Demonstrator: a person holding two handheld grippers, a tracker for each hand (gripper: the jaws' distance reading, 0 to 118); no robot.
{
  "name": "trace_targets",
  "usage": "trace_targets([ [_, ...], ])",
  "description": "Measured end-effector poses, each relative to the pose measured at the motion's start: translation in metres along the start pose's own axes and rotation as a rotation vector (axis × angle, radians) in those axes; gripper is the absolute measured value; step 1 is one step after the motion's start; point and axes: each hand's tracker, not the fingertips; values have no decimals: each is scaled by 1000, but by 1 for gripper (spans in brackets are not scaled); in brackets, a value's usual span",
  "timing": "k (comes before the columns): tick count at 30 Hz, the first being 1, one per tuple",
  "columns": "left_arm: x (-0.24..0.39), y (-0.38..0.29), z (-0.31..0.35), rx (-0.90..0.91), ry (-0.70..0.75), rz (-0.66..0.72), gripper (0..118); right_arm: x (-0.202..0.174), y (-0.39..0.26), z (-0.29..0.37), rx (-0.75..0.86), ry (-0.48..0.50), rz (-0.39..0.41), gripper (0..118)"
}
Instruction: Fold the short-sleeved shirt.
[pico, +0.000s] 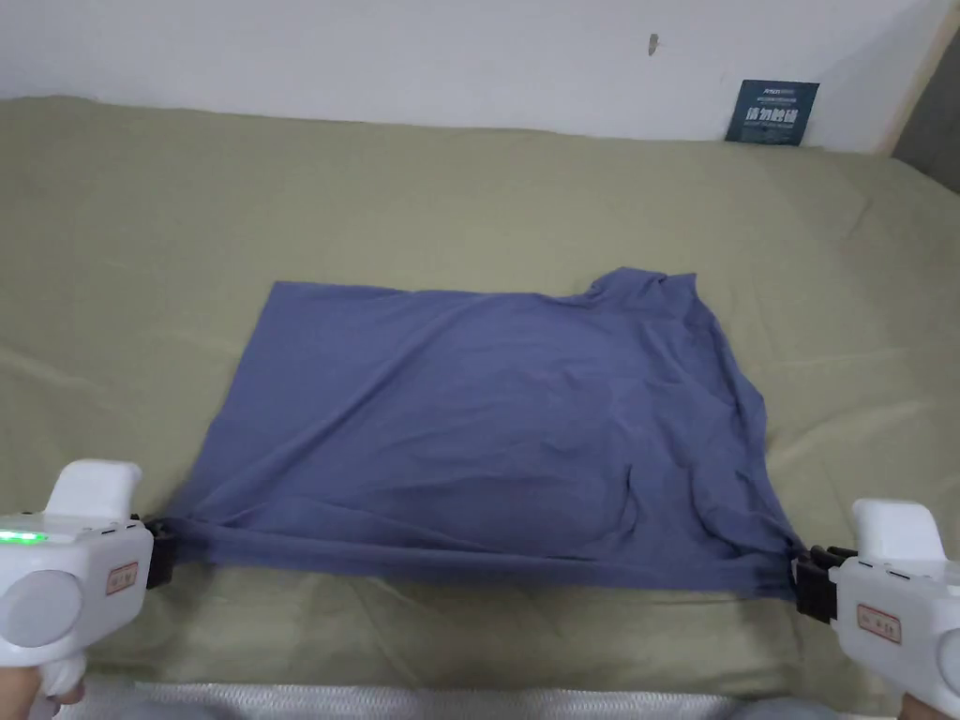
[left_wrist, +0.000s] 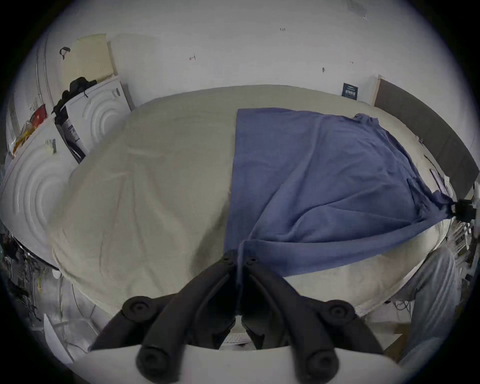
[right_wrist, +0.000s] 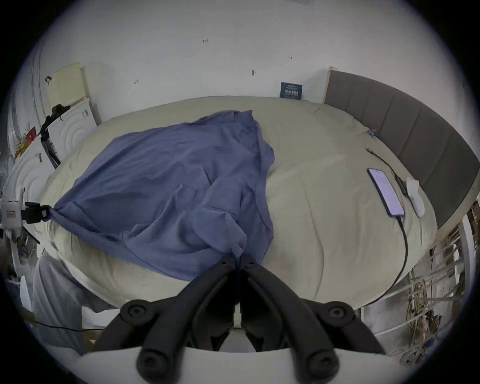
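A blue short-sleeved shirt (pico: 487, 422) lies spread on the olive bed sheet (pico: 422, 197), its near edge pulled taut between both grippers. My left gripper (pico: 161, 548) is shut on the shirt's near left corner, seen up close (left_wrist: 240, 256) with cloth pinched between its black jaws. My right gripper (pico: 804, 577) is shut on the near right corner, where bunched fabric (right_wrist: 237, 256) runs into the closed jaws. The shirt (left_wrist: 324, 187) rises in folds toward its far right corner. From the right gripper view the left gripper (right_wrist: 39, 211) shows at the far left, holding the shirt (right_wrist: 168, 181).
A phone (right_wrist: 385, 192) on a cable and a white object (right_wrist: 415, 197) lie on the bed's right side by a grey headboard (right_wrist: 405, 130). A dark card (pico: 772, 112) leans on the white wall. White furniture (left_wrist: 85, 117) stands beyond the left side.
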Motion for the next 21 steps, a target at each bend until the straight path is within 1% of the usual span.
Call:
trace_targets([
  [2, -2, 0, -6, -15, -6, 17, 2, 1, -3, -6, -16, -13, 4, 2],
  [4, -2, 1, -8, -21, -10, 22, 2, 4, -6, -11, -47, 3, -6, 3],
  [5, -1, 0, -7, -25, -12, 24, 2, 4, -9, -13, -51, -5, -15, 8],
  [6, -2, 1, -8, -30, -19, 31, 6, 6, -12, -14, -49, -5, -22, 23],
  [7, -2, 1, -8, -36, -29, 38, 32, 7, -12, -14, -59, -3, -30, 65],
  [8, -4, 1, -7, -45, -40, 45, 73, 9, -12, -14, -78, -9, -46, 102],
  [9, -5, -1, -8, -50, -45, 54, 110, 12, -12, -14, -91, -18, -59, 118],
  [10, -7, -2, -8, -58, -51, 63, 118, 15, -12, -11, -90, -12, -68, 108],
  [11, -8, -4, -7, -64, -54, 71, 118, 19, -14, -4, -10, 14, -97, 106],
  [12, -9, -5, 2, 1, -39, 83, 117, 23, -12, -1, -53, 3, -87, 105],
  [13, -9, -3, 8, -20, -35, 77, 113, 25, -9, 0, -60, -5, -87, 104],
  [15, -13, -1, 16, -10, -30, 89, 104, 31, -7, 15, -17, -23, -102, 105],
  [16, -14, 0, 21, 1, -27, 93, 93, 34, -5, 18, -12, -24, -102, 97],
  [17, -13, -5, 25, 9, -25, 91, 77, 36, -4, 23, -1, -27, -100, 77],
  [18, -14, -6, 29, 23, -27, 84, 49, 35, -4, 28, 22, -29, -97, 42],
  [19, -15, -6, 32, 35, -24, 83, 0, 35, -5, 30, 44, -47, -91, 0],
  [20, -17, -8, 36, 55, -29, 90, 0, 35, -8, 33, 100, -62, -84, 0],
  [21, -19, -8, 39, 43, -40, 87, 0, 37, -10, 33, 59, -29, -88, 0],
])
